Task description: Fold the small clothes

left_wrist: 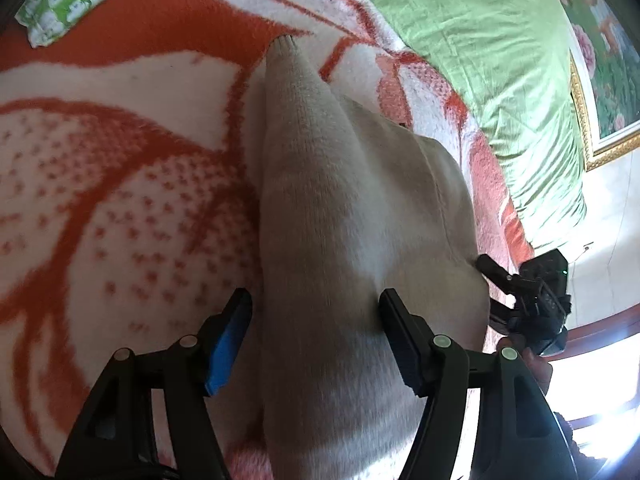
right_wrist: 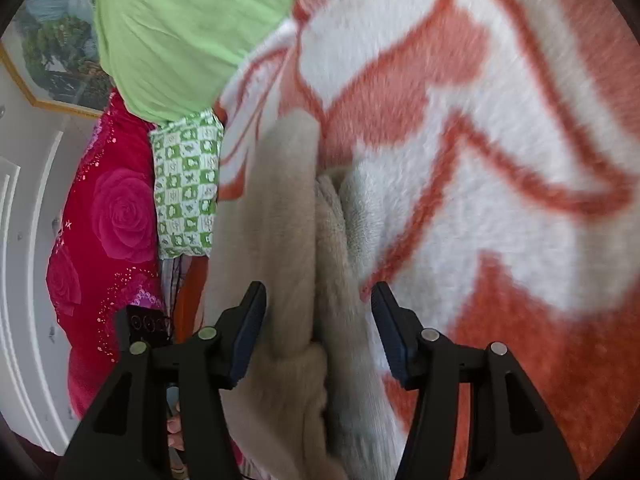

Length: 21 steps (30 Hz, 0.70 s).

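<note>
A cream knit garment [left_wrist: 344, 216] lies on an orange-and-white patterned blanket [left_wrist: 120, 168], one sleeve stretched away toward the top of the left wrist view. My left gripper [left_wrist: 316, 332] stands open over its near part, the knit between the blue-padded fingers [left_wrist: 228, 344] without being pressed. In the right wrist view the same garment [right_wrist: 280, 240] shows as bunched beige folds. My right gripper [right_wrist: 318, 328] is open astride these folds, its pads clear of the cloth. The right gripper [left_wrist: 532, 300] also appears at the garment's right edge in the left wrist view.
A green sheet [left_wrist: 480, 40] covers the bed beyond the blanket [right_wrist: 480, 160]. A green-and-white checked cloth [right_wrist: 186, 184] and a red rose-print quilt [right_wrist: 108, 232] lie to the left. A gold-framed picture [left_wrist: 600, 80] hangs on the wall. A white door [right_wrist: 28, 280] stands nearby.
</note>
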Each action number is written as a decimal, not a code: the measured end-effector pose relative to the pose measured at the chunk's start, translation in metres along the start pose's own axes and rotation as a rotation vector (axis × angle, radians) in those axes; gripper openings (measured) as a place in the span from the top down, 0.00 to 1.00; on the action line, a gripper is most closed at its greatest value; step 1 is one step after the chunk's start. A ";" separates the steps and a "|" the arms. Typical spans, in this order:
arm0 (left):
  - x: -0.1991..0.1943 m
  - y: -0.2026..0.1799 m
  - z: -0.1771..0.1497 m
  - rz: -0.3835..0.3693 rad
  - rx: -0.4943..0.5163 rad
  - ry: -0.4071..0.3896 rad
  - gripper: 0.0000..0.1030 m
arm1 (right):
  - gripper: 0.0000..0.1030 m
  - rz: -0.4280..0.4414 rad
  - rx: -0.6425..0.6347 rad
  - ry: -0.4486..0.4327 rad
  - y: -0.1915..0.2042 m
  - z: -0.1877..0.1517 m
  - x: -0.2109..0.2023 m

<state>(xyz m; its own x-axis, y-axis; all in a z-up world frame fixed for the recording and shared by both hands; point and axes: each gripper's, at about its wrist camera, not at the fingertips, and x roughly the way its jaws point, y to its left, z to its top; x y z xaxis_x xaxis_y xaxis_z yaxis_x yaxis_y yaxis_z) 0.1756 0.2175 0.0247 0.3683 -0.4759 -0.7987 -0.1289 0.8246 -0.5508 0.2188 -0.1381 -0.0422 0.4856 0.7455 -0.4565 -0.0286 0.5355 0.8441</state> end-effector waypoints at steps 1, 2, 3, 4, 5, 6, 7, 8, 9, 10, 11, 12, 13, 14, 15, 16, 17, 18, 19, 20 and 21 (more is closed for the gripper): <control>-0.006 0.000 -0.005 0.004 0.001 -0.003 0.36 | 0.46 -0.013 -0.008 -0.016 0.001 -0.002 -0.006; -0.010 -0.001 -0.010 0.009 0.003 -0.003 0.36 | 0.46 -0.026 -0.021 -0.036 0.003 -0.007 -0.015; -0.013 -0.001 -0.014 0.011 0.005 -0.002 0.36 | 0.46 -0.030 -0.036 -0.044 0.006 -0.012 -0.024; -0.017 -0.001 -0.020 0.012 0.006 0.001 0.36 | 0.46 -0.030 -0.045 -0.042 0.010 -0.018 -0.029; -0.020 -0.001 -0.025 0.013 0.007 0.007 0.36 | 0.46 -0.031 -0.057 -0.034 0.013 -0.024 -0.033; -0.022 -0.001 -0.031 0.015 0.008 0.017 0.36 | 0.46 -0.038 -0.075 -0.023 0.017 -0.032 -0.037; -0.022 -0.001 -0.038 0.021 0.012 0.028 0.36 | 0.46 -0.055 -0.099 -0.008 0.021 -0.040 -0.038; -0.021 -0.001 -0.044 0.026 0.019 0.040 0.36 | 0.46 -0.070 -0.114 0.005 0.023 -0.047 -0.038; -0.020 -0.001 -0.049 0.032 0.023 0.050 0.36 | 0.46 -0.085 -0.131 0.020 0.024 -0.056 -0.038; -0.018 0.001 -0.056 0.039 0.025 0.062 0.35 | 0.46 -0.090 -0.138 0.027 0.022 -0.060 -0.038; -0.017 0.002 -0.060 0.038 0.023 0.070 0.35 | 0.46 -0.100 -0.140 0.036 0.020 -0.067 -0.036; -0.015 0.005 -0.065 0.035 0.018 0.082 0.35 | 0.47 -0.109 -0.136 0.046 0.017 -0.073 -0.033; -0.015 0.006 -0.068 0.037 0.016 0.089 0.35 | 0.64 -0.119 -0.128 0.064 0.014 -0.077 -0.030; -0.015 0.007 -0.071 0.044 0.019 0.093 0.35 | 0.80 -0.130 -0.121 0.088 0.013 -0.081 -0.026; -0.014 0.008 -0.074 0.057 0.028 0.099 0.36 | 0.94 -0.129 -0.114 0.109 0.013 -0.084 -0.023; -0.014 0.008 -0.075 0.071 0.037 0.102 0.35 | 0.94 -0.098 -0.115 0.110 0.016 -0.087 -0.025; -0.013 0.009 -0.076 0.085 0.043 0.108 0.35 | 0.94 -0.084 -0.120 0.103 0.019 -0.088 -0.029; -0.014 0.010 -0.078 0.089 0.045 0.114 0.35 | 0.94 -0.096 -0.127 0.098 0.022 -0.090 -0.032; -0.014 0.013 -0.079 0.096 0.047 0.124 0.35 | 0.94 -0.116 -0.129 0.098 0.022 -0.090 -0.034; -0.014 0.015 -0.081 0.098 0.046 0.128 0.35 | 0.94 -0.138 -0.128 0.099 0.019 -0.091 -0.035; -0.014 0.017 -0.083 0.096 0.045 0.132 0.35 | 0.95 -0.174 -0.126 0.103 0.012 -0.091 -0.036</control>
<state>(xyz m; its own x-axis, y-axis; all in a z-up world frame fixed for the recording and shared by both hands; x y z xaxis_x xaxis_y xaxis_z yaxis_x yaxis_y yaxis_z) 0.0917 0.2132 0.0066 0.2315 -0.4276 -0.8739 -0.1155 0.8798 -0.4611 0.1213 -0.1216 -0.0411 0.4017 0.6708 -0.6234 -0.0647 0.6998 0.7114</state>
